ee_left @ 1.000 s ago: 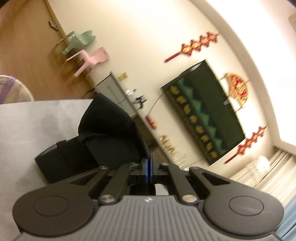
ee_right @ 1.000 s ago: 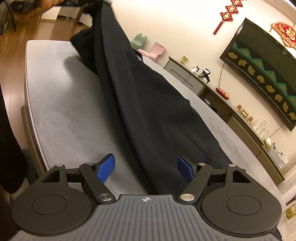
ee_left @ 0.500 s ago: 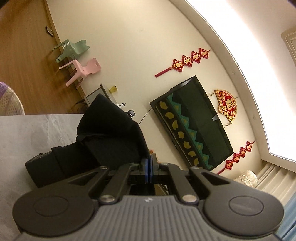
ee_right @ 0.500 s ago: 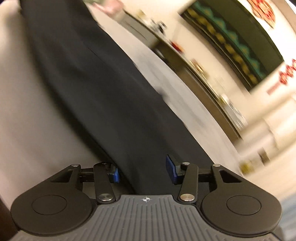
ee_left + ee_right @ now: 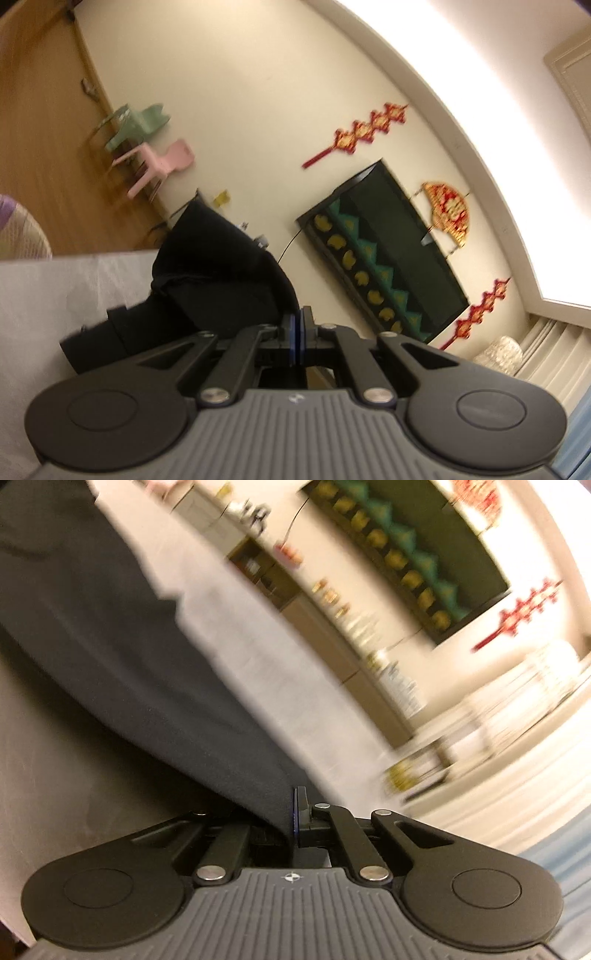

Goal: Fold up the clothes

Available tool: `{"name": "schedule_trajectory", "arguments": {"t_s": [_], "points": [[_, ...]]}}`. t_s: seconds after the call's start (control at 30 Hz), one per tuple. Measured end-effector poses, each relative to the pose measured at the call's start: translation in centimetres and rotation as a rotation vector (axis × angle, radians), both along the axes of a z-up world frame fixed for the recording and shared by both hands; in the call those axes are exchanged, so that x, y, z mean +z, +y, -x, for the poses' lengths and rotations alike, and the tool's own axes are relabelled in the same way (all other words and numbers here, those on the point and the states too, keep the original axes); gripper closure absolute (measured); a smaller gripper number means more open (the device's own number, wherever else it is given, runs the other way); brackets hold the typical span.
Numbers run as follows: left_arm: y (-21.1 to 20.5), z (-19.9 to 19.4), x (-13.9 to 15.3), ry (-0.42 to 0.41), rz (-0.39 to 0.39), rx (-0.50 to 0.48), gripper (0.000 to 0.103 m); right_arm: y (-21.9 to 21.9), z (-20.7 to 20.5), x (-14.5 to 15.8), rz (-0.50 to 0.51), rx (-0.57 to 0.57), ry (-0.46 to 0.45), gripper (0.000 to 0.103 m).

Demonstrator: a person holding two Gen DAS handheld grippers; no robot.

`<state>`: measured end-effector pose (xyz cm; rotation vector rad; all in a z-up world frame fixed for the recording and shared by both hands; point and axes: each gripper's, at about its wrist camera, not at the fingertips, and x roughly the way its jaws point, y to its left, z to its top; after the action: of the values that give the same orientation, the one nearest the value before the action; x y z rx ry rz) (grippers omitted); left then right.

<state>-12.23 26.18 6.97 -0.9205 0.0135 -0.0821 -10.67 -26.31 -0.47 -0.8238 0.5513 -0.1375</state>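
A black garment (image 5: 207,284) hangs bunched from my left gripper (image 5: 296,325), which is shut on its edge and holds it above the grey table (image 5: 55,291). In the right wrist view the same garment (image 5: 122,657) stretches from the upper left down to my right gripper (image 5: 293,812), whose blue pads are shut on its lower end just above the table (image 5: 258,657). The cloth hides the right gripper's left finger. The right view is motion-blurred.
A TV (image 5: 384,251) and red wall ornaments (image 5: 362,133) hang on the far wall. A long sideboard (image 5: 325,627) with small items runs beyond the table. Green and pink chairs (image 5: 155,155) stand on the wooden floor.
My right gripper went from open around the garment's lower end to shut on it and swung toward the right. My left gripper stayed shut on the garment, shifting slightly.
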Motion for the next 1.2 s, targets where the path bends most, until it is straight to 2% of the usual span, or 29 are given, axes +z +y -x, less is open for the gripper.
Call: {"name": "schedule_trajectory", "arguments": {"t_s": [0.2,0.23,0.3,0.4,0.47,0.53,0.57,0.6,0.63,0.67,0.7,0.73,0.8,0.87,0.93,1.0,1.07,1.13,1.17,1.2], "points": [[-0.2,2.7,8.6,-0.136,-0.095,0.022,0.102,-1.7,4.3,9.3,0.034,0.051,-0.111,0.103],[-0.4,2.5,10.2,-0.132,-0.119,0.026,0.102,-2.0,4.3,11.1,0.033,0.058,-0.116,0.103],[-0.5,0.1,13.1,-0.058,-0.157,0.023,0.102,-2.8,3.5,13.4,0.019,0.072,-0.087,0.103],[0.0,-6.6,14.5,0.147,-0.196,0.001,0.101,-3.9,0.2,14.6,-0.042,0.1,0.049,0.103],[0.0,-13.5,11.4,0.348,-0.236,0.011,0.101,-4.5,-3.0,13.7,-0.098,0.118,0.184,0.103],[-0.1,-20.9,7.4,0.562,-0.273,0.029,0.1,-5.2,-8.0,10.5,-0.17,0.118,0.353,0.103],[-0.1,-24.5,5.5,0.669,-0.291,0.039,0.099,-5.7,-11.1,8.1,-0.208,0.106,0.439,0.097],[-0.1,-27.7,3.0,0.773,-0.327,0.053,0.099,-6.2,-14.3,5.8,-0.246,0.094,0.526,0.081],[0.2,-30.3,0.0,0.875,-0.379,0.071,0.099,-7.0,-17.3,3.4,-0.26,0.041,0.552,0.067],[0.3,-32.2,-2.5,0.97,-0.416,0.117,0.103,-7.9,-20.1,1.0,-0.264,-0.027,0.553,0.043],[0.3,-32.8,-3.8,1.002,-0.429,0.144,0.103,-8.9,-21.8,-0.3,-0.289,-0.094,0.521,0.044],[0.3,-32.8,-4.3,0.984,-0.432,0.129,0.1,-9.8,-23.1,-1.1,-0.322,-0.16,0.473,0.044],[0.1,-32.1,-4.0,0.936,-0.472,0.121,0.098,-11.4,-22.9,-1.0,-0.422,-0.231,0.351,0.044],[0.1,-30.3,-3.2,0.882,-0.497,0.127,0.097,-12.4,-20.7,-0.4,-0.473,-0.274,0.214,0.044],[0.0,-28.4,-2.8,0.835,-0.469,0.12,0.095,-13.0,-17.4,0.0,-0.525,-0.303,0.081,0.044],[-0.5,-26.8,-2.6,0.797,-0.446,0.096,0.094,-13.5,-15.3,0.1,-0.561,-0.311,0.003,0.043],[-1.7,-25.8,-2.9,0.779,-0.449,0.038,0.094,-13.2,-14.5,-0.3,-0.507,-0.291,-0.016,0.043],[-2.8,-25.0,-3.3,0.764,-0.46,-0.026,0.094,-12.9,-15.4,-1.2,-0.396,-0.254,-0.004,0.043],[-3.6,-24.9,-3.8,0.764,-0.479,-0.066,0.094,-12.9,-16.3,-1.6,-0.328,-0.248,-0.012,0.041],[-4.5,-24.8,-4.3,0.765,-0.502,-0.106,0.094,-12.9,-17.3,-2.0,-0.256,-0.248,-0.026,0.035]]}}
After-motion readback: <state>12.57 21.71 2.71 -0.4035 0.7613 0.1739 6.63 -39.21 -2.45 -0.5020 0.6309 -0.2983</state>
